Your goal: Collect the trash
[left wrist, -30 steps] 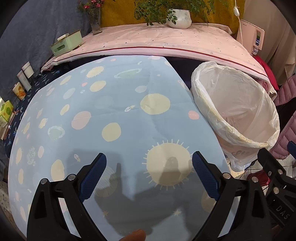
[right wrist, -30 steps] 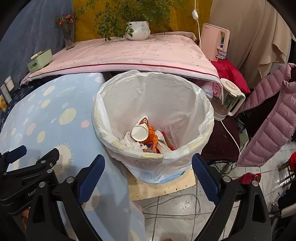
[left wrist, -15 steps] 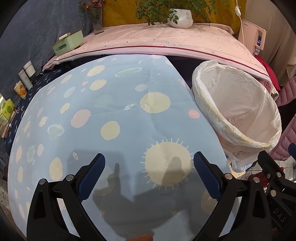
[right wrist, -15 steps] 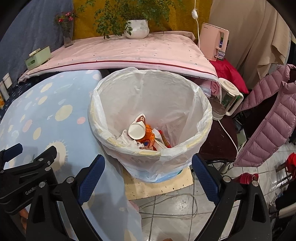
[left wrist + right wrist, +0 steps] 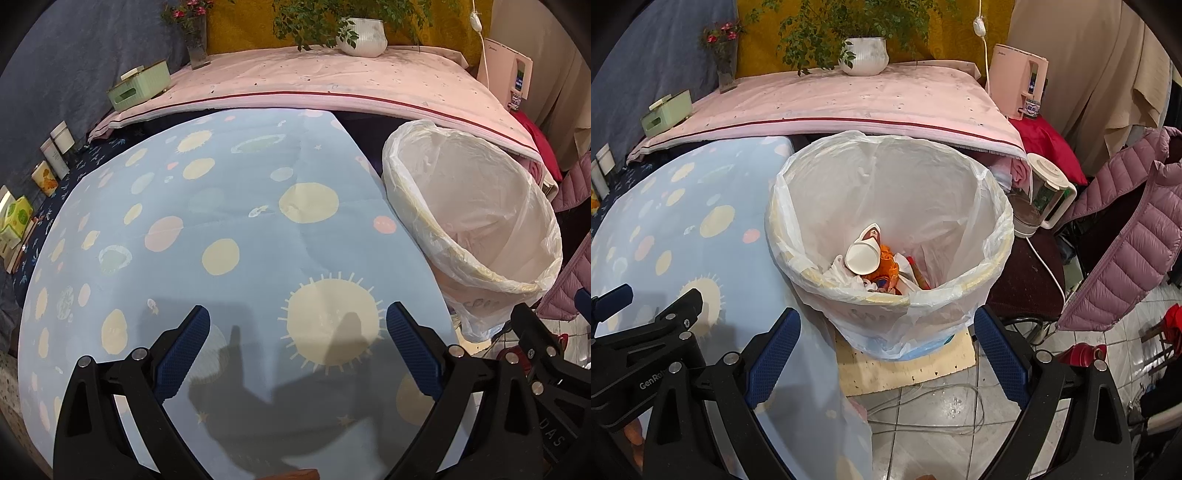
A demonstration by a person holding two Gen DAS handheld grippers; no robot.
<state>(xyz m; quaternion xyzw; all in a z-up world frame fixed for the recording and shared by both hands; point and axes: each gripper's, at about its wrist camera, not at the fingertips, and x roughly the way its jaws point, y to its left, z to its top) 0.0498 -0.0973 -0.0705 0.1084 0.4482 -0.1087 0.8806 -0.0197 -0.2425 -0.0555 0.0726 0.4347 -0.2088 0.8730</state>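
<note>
Over the last second the right-wrist view has shifted slightly: the round bin lined with a translucent white plastic bag point(image 5: 890, 236) now sits a little lower and more central in frame than it did a second ago, while its contents are unchanged. A white paper cup point(image 5: 862, 256) lies on its side on top of crumpled orange wrapping point(image 5: 888, 264) and other white scraps at the bottom of the liner. The left-wrist view is almost unchanged over the same interval. The light-blue tablecloth printed with yellow suns and pastel dots point(image 5: 221, 229) carries no loose items in either view, so the judgement is that the collection is complete or nearly so, with all visible trash already inside the bin. The right gripper point(image 5: 886, 354) hangs above the floor in front of the bin, aimed forward and down into its mouth; its blue-padded fingers are spread wide and nothing is between them. The left gripper point(image 5: 297, 350) hovers over the near part of the tablecloth, level with the large sun motif, with the bin point(image 5: 469, 218) to its right beside the table edge; its fingers are likewise spread wide and empty. The left tool's black frame is visible at the lower left of the right-wrist view, so the two tools sit side by side.
</note>
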